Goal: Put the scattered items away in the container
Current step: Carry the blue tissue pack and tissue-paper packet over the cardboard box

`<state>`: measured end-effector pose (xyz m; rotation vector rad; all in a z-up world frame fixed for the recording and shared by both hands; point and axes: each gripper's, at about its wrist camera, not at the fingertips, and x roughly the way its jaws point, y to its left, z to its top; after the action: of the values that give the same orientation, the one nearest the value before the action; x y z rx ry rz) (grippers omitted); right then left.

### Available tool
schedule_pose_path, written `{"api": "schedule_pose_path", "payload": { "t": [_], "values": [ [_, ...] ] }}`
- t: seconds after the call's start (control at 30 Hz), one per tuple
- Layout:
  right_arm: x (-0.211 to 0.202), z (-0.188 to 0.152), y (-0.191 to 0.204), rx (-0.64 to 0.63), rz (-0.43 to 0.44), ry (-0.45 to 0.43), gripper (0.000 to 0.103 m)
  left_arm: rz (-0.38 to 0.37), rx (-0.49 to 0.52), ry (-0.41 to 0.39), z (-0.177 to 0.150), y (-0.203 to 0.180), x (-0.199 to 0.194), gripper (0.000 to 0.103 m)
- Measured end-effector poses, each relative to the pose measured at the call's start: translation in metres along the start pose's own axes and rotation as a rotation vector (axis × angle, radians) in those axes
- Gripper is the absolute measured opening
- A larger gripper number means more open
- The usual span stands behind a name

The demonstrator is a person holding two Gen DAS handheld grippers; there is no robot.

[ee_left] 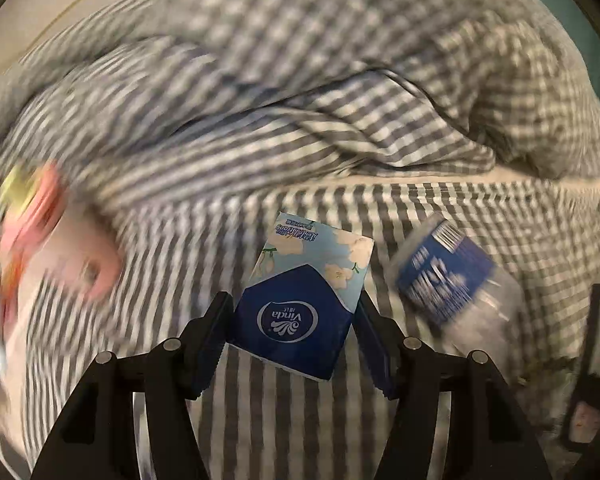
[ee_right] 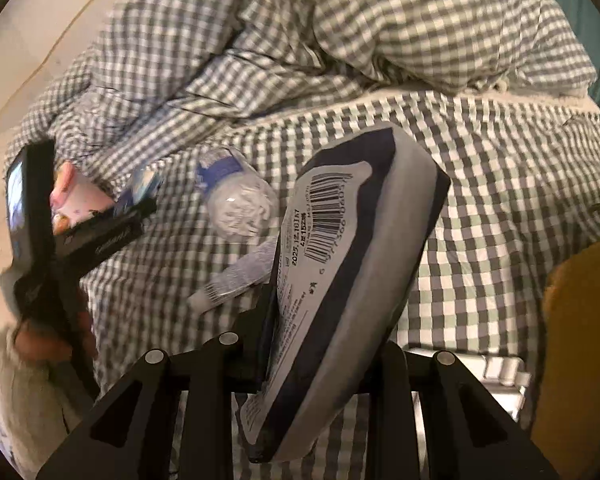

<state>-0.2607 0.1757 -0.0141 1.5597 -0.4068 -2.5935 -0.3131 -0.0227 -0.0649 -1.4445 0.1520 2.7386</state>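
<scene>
My left gripper (ee_left: 294,320) is shut on a blue Vinda tissue pack (ee_left: 300,300) and holds it over the checked bed sheet (ee_left: 260,216). A clear jar with a blue label (ee_left: 456,284) lies on its side just right of it. My right gripper (ee_right: 328,320) is shut on a grey and navy wipes pack (ee_right: 340,272) with a barcode facing up. In the right wrist view the jar (ee_right: 240,196) and a small grey tube (ee_right: 240,276) lie on the sheet ahead, and the left gripper (ee_right: 136,208) shows at the left with the tissue pack (ee_right: 142,184).
A pink and white packet (ee_left: 60,248) lies blurred at the left. A rumpled checked duvet (ee_right: 340,32) fills the back. A yellow-brown object (ee_right: 580,340) stands at the right edge, a dark-framed thing (ee_left: 596,360) at the lower right, a white wall (ee_right: 40,20) at the left.
</scene>
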Motion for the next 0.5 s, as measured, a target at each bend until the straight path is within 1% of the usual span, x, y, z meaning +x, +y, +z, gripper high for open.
{"api": "schedule_pose_path", "payload": {
  "t": [0.03, 0.07, 0.1, 0.17, 0.23, 0.3, 0.4, 0.5],
  "values": [
    [-0.008, -0.001, 0.003, -0.006, 0.005, -0.01, 0.024, -0.016, -0.049, 0.004, -0.008, 0.006, -0.016, 0.062],
    [-0.017, -0.002, 0.005, -0.013, 0.01, -0.021, 0.024, -0.02, -0.066, 0.003, -0.01, 0.02, -0.02, 0.062],
    [-0.027, -0.004, 0.008, -0.025, 0.013, -0.033, 0.024, -0.015, -0.077, -0.01, -0.015, 0.021, -0.039, 0.062],
    [-0.044, -0.009, 0.014, -0.042, 0.014, -0.05, 0.024, -0.014, -0.083, -0.022, -0.021, 0.022, -0.071, 0.062],
    [-0.062, -0.017, 0.018, -0.057, 0.028, -0.063, 0.024, -0.044, -0.109, -0.024, -0.031, 0.025, -0.093, 0.062],
    [-0.08, -0.028, 0.022, -0.071, 0.032, -0.074, 0.022, -0.061, -0.133, -0.025, -0.037, 0.028, -0.106, 0.062],
    [-0.105, -0.044, 0.028, -0.093, 0.037, -0.097, 0.022, -0.048, -0.142, -0.035, -0.054, 0.027, -0.138, 0.062],
    [-0.127, -0.062, 0.033, -0.113, 0.026, -0.117, 0.022, -0.071, -0.144, -0.046, -0.067, 0.022, -0.161, 0.062]
  ]
}}
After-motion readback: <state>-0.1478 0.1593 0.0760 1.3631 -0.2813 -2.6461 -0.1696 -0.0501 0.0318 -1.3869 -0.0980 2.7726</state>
